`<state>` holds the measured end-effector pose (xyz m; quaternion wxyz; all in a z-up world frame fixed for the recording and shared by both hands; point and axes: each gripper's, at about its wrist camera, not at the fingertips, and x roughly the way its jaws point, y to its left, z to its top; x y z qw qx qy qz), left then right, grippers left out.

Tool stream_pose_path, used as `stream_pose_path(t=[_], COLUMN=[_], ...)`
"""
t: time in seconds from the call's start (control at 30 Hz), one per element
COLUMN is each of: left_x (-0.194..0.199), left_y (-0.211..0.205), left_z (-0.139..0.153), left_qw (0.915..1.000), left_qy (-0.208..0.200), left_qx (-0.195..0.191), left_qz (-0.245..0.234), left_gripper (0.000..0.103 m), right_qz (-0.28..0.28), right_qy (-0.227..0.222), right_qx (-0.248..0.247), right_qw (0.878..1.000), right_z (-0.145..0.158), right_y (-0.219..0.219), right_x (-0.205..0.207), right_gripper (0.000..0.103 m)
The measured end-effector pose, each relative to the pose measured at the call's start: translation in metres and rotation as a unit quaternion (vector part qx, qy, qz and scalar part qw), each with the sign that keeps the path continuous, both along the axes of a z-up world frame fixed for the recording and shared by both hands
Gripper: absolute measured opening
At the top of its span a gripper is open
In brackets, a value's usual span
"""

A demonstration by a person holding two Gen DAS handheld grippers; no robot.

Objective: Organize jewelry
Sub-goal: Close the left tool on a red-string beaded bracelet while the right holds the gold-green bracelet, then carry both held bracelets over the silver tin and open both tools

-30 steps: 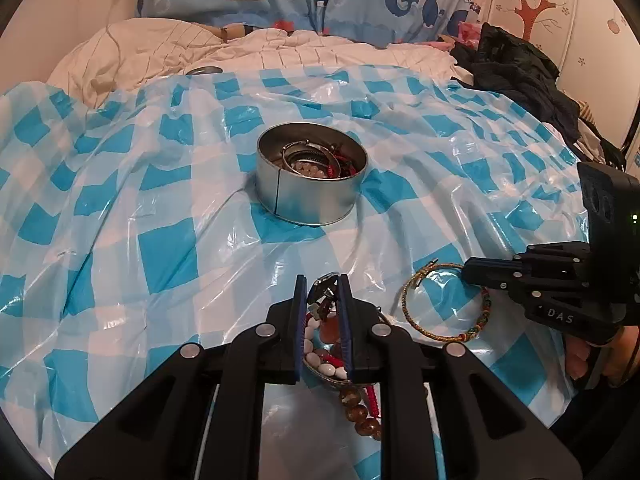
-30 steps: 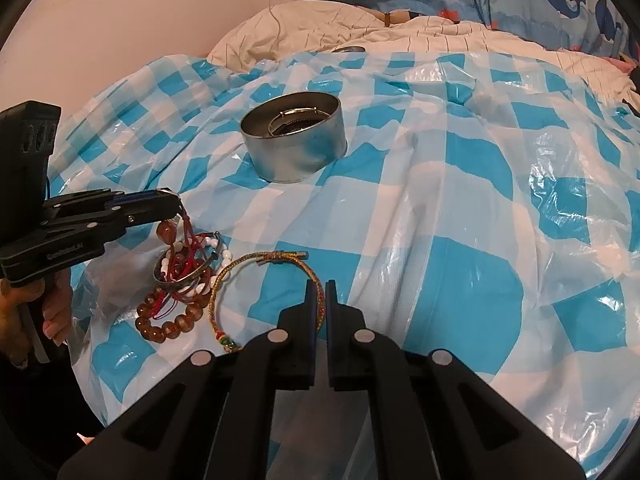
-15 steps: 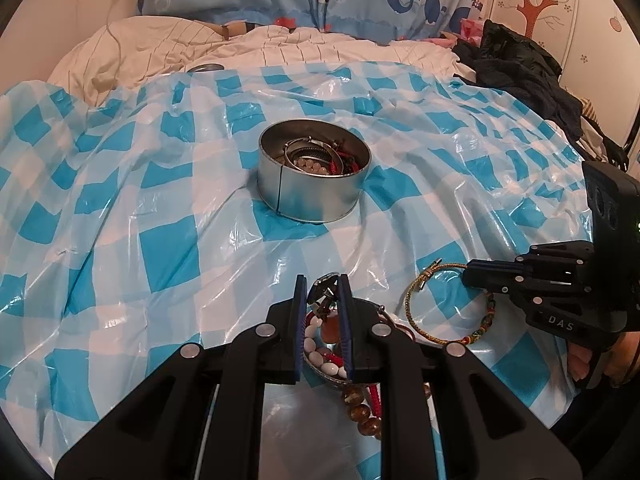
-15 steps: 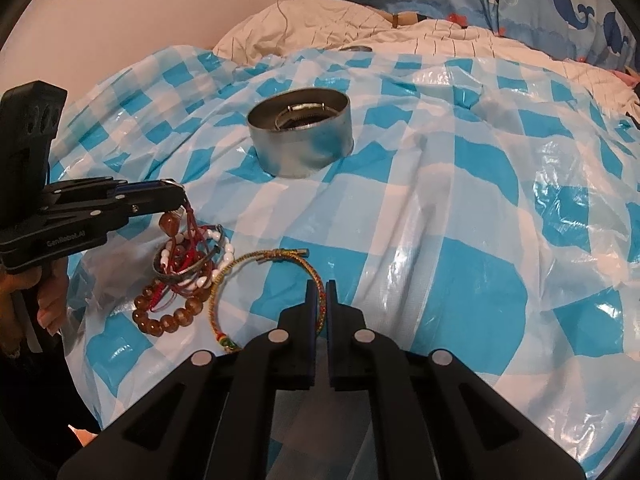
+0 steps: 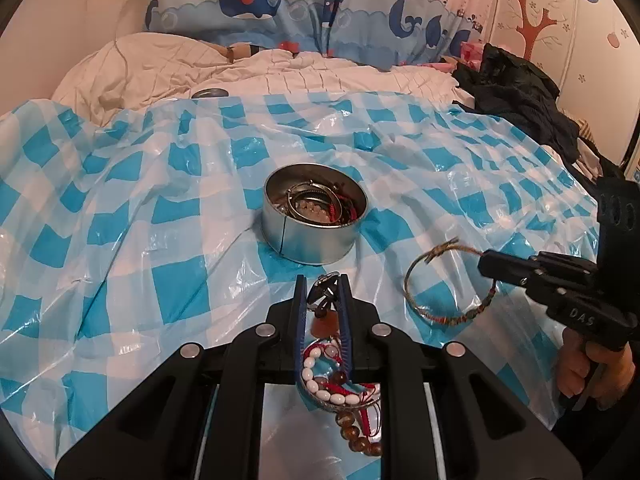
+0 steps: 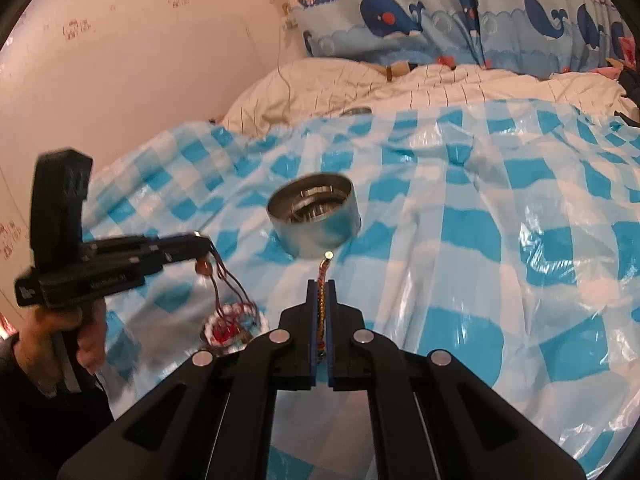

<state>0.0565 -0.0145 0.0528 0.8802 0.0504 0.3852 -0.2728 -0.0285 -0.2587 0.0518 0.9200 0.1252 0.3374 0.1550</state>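
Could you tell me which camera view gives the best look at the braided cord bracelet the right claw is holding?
The left wrist view: the braided cord bracelet shows there as a nearly whole loop hanging from the right claw above the checked sheet. The right wrist view shows it edge-on, a thin strip pinched between the claw's fingers, its metal tip poking out.

A home bedroom: a bed (image 5: 280, 76) with rumpled white bedding fills the scene, whale-print curtains (image 5: 304, 4) hang at the far side, tree decals (image 5: 532, 24) decorate the right wall, and dark clothes (image 5: 520, 92) lie heaped at the right.
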Motion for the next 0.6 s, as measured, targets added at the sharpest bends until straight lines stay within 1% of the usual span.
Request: stream_pose_path(t=[0.17, 0.3, 0.5, 0.6], left_x=[0.003, 0.008, 0.019, 0.024], left_y=[-0.002, -0.003, -0.012, -0.019], left_z=[0.008, 0.013, 0.015, 0.020], left_qw=[0.9999, 0.9998, 0.9996, 0.9993], left_qy=[-0.009, -0.013, -0.013, -0.025], left_qx=[-0.007, -0.015, -0.025, -0.028], left_qz=[0.002, 0.004, 0.006, 0.005], left_gripper=[0.014, 0.014, 0.014, 0.014], right_qz=[0.013, 0.022, 0.026, 0.027], right_qy=[-0.036, -0.055, -0.059, -0.062], right_qx=[0.020, 0.017, 0.021, 0.023], right_qw=[0.999, 0.998, 0.998, 0.997], right_z=[0.016, 0.027, 0.030, 0.032], right_y=[0.003, 0.006, 0.005, 0.005], right_x=[0.001, 0.009, 0.023, 0.029], right_gripper=[0.004, 0.004, 0.004, 0.004])
